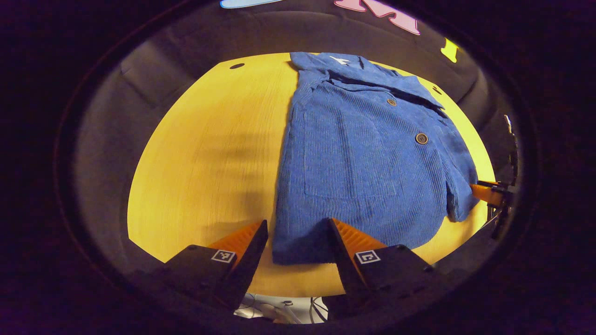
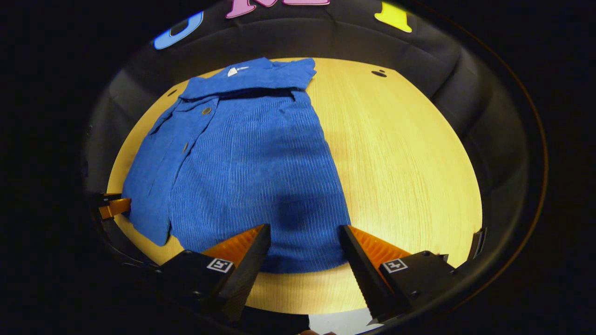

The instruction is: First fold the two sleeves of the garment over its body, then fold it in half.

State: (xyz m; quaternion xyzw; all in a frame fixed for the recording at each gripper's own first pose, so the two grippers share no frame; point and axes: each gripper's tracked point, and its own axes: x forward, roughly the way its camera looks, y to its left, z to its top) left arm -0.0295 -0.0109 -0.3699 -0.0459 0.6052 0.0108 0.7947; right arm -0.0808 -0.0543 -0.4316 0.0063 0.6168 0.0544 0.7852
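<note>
Garment (image 1: 358, 163), a blue ribbed shirt with buttons, lies flat on the yellow wooden desk (image 1: 209, 153), collar at the far edge, hem nearest the cameras, both sleeves lying over its body. In the left gripper view, the left tongs (image 1: 298, 232) stand apart just above the hem's left corner. In the right gripper view, the right tongs (image 2: 305, 237) stand apart over the hem's right part, holding nothing.

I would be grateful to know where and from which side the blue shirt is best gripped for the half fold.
Probably the hem corners of the blue shirt, approached from the near table edge. The shirt lies flat, sleeves folded in, hem nearest. The left gripper and right gripper stand open at the hem.
</note>
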